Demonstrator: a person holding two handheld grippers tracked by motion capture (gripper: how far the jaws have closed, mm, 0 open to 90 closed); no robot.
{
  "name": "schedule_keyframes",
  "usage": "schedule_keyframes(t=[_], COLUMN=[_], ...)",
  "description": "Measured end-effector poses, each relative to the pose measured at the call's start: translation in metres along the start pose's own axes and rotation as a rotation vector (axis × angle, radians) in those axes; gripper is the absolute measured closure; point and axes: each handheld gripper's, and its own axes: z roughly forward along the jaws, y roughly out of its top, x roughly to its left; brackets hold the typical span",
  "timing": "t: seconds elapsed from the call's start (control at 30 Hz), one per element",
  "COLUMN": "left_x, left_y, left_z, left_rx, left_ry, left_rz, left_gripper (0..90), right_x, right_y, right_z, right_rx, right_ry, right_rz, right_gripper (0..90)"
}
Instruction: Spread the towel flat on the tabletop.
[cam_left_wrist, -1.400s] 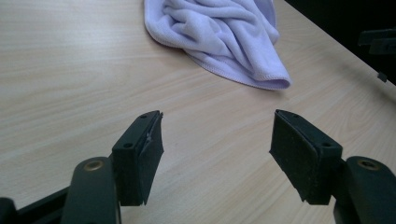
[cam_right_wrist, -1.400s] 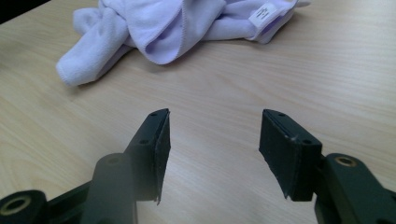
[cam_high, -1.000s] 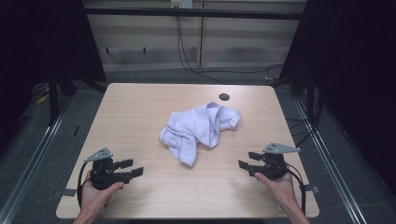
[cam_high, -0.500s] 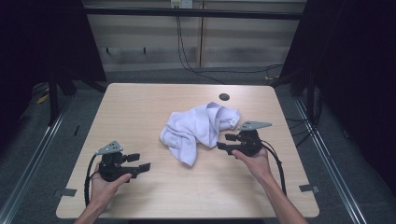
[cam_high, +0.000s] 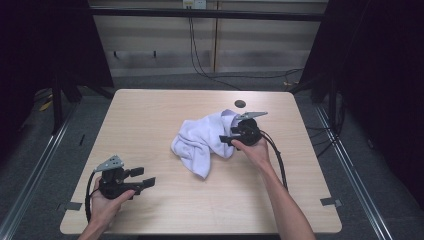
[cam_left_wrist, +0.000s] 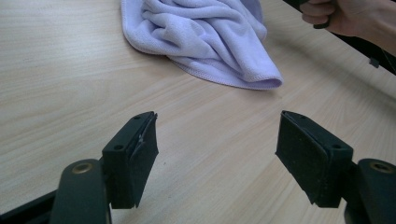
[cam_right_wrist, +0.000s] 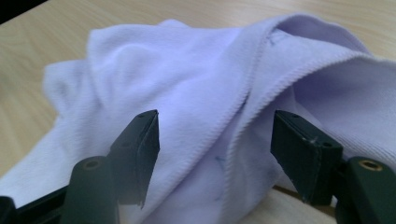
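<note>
Right tool (cam_high: 231, 139) has just spread its jaws wide and frames a raised hemmed fold of the crumpled lilac towel (cam_high: 202, 140) lying mid-surface (cam_high: 150, 115), the pads not yet pressing. Left tool (cam_high: 142, 176), also wide and empty, waits near the front left. Best to push the right tool deeper over the hem before closing.

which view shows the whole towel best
The high view: the whole crumpled towel lies on the table. The right gripper view shows close folds and a hem; the left gripper view shows its near edge.
</note>
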Motion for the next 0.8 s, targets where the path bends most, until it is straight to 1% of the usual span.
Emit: schedule_keyframes(t=[0.03,0.07,0.1,0.13,0.2,0.23,0.3,0.33,0.37,0.4,0.43,0.47,0.5,0.53,0.57,0.6,0.63,0.67,0.7,0.73,0.77,0.8], left_x=[-0.001,-0.001,-0.001,-0.001,-0.001,-0.002,-0.003,-0.003,-0.003,-0.003,-0.003,-0.004,-0.004,-0.005,-0.005,-0.004,-0.004,-0.004,-0.003,-0.003,-0.003,-0.003], left_y=[0.0,0.0,0.001,0.001,0.001,0.001,0.002,0.002,0.003,0.003,0.004,0.005,0.005,0.006,0.006,0.007,0.009,0.009,0.01,0.01,0.012,0.014], left_z=[0.001,0.001,0.002,0.002,0.003,0.004,0.005,0.005,0.007,0.007,0.007,0.007,0.007,0.008,0.008,0.008,0.008,0.008,0.009,0.009,0.01,0.011], left_rx=[-0.001,-0.001,0.004,0.004,0.006,0.008,0.012,0.012,0.009,0.009,0.009,0.006,0.008,0.004,0.004,0.003,-0.005,-0.007,-0.011,-0.011,-0.012,-0.013], left_ry=[0.002,0.002,0.0,0.0,0.004,-0.001,-0.002,-0.002,-0.012,-0.012,-0.014,-0.013,-0.015,-0.011,-0.011,-0.014,-0.019,-0.015,-0.017,-0.017,-0.012,-0.007], left_rz=[0.002,0.002,0.008,0.008,0.015,0.016,0.026,0.026,0.029,0.029,0.029,0.031,0.035,0.038,0.038,0.037,0.03,0.031,0.026,0.026,0.023,0.028], left_gripper=[28.8,28.8,28.8,28.8,28.9,29.0,29.5,30.3,30.8,30.8,30.8,31.0,31.6,32.0,32.3,32.3,32.4,32.5,32.6,32.9,33.4,34.0], right_x=[-0.005,-0.007,-0.008,-0.008,-0.009,-0.008,-0.007,-0.006,-0.005,-0.005,-0.004,-0.003,-0.002,-0.002,0.003,0.003,0.012,0.015,0.018,0.018,0.026,0.029], right_y=[-0.003,-0.005,-0.007,-0.007,-0.013,-0.014,-0.014,-0.014,-0.015,-0.015,-0.017,-0.019,-0.021,-0.025,-0.03,-0.03,-0.035,-0.037,-0.04,-0.04,-0.045,-0.046], right_z=[0.008,0.012,0.016,0.016,0.027,0.029,0.029,0.029,0.028,0.028,0.027,0.027,0.025,0.024,0.022,0.022,0.019,0.018,0.016,0.016,0.013,0.012], right_rx=[0.009,0.012,0.021,0.021,0.032,0.032,0.047,0.058,0.069,0.069,0.073,0.071,0.07,0.061,0.06,0.06,0.092,0.096,0.096,0.096,0.099,0.106], right_ry=[-0.002,-0.006,-0.002,-0.002,-0.009,-0.019,-0.043,-0.038,-0.033,-0.033,-0.034,-0.023,-0.004,0.018,0.033,0.033,0.055,0.057,0.079,0.079,0.102,0.111], right_rz=[0.015,0.006,0.013,0.013,0.006,0.01,0.002,-0.002,-0.003,-0.003,-0.007,-0.007,0.006,0.004,-0.002,-0.002,-0.037,-0.047,-0.051,-0.051,-0.071,-0.077], right_gripper=[31.3,31.1,31.1,31.1,34.0,37.3,54.5,61.8,68.3,68.3,71.8,74.4,78.1,80.1,81.7,81.7,83.9,84.2,84.7,84.7,85.4,85.5])
